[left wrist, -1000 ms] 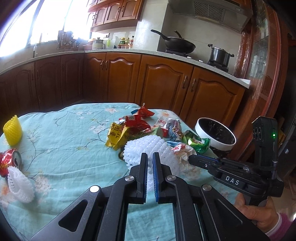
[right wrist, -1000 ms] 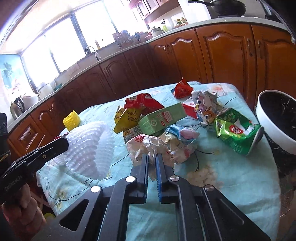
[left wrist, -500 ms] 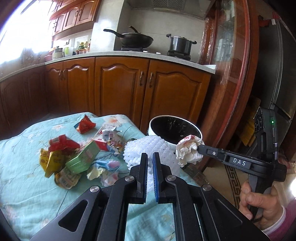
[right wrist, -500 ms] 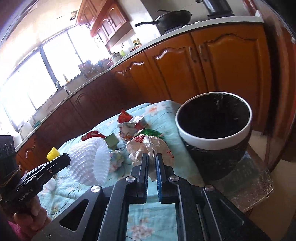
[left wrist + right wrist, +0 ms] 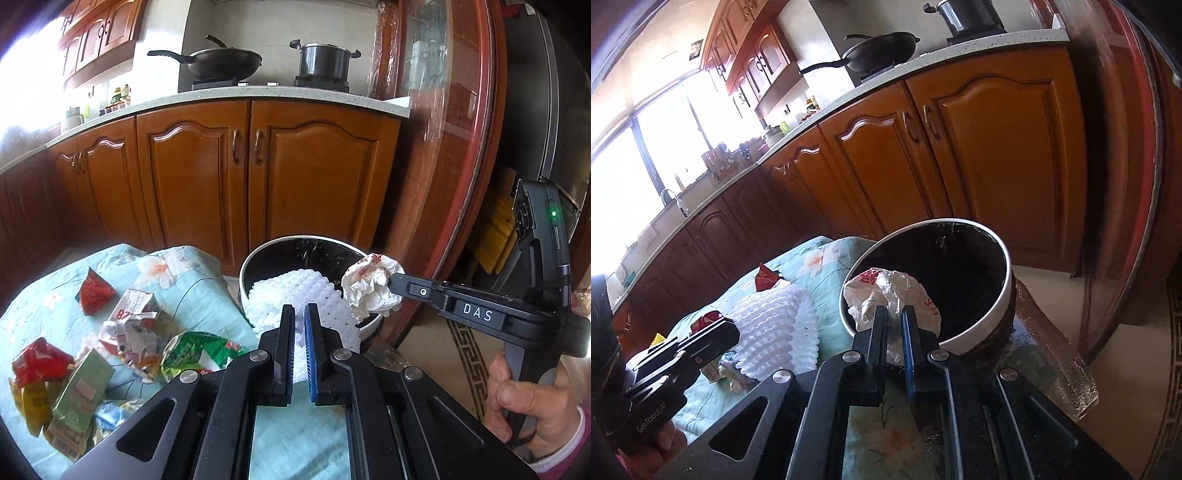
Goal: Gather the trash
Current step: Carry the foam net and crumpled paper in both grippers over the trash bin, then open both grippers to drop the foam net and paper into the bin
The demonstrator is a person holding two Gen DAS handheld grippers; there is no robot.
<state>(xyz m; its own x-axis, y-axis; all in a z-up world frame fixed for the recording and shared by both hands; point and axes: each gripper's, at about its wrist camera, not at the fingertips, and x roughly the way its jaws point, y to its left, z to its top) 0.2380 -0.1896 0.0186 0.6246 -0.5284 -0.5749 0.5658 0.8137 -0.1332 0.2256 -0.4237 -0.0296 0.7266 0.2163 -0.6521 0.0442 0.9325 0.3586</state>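
The counter [image 5: 192, 273], draped in a pale blue flowered cloth, is filling the left and near part of both views, with brown cabinets [image 5: 229, 173] standing beyond it. At its far right edge the bin [image 5: 997, 306], white-rimmed and lined in black, is standing upright with its mouth facing up.

The foam net [image 5: 291, 291], a white ribbed sleeve, is being gripped by the left gripper [image 5: 300, 321], whose jaws are closed on its near end. Its long axis is running away from the jaws, its far end pointing into the bin's mouth over the near rim. From the right wrist it is hanging just left of the bin.

The paper wad [image 5: 890, 295], crumpled white with red print, is being pinched in the closed jaws of the right gripper [image 5: 894, 325]. It is roundish, with no clear long axis, and is hovering over the bin's near rim, just right of the net.

Loose wrappers are lying on the counter to the left: a green bag [image 5: 195, 350], a green box [image 5: 83, 391], a red packet [image 5: 94, 290].

A hand [image 5: 532, 402] is holding the right gripper's handle at the near right.
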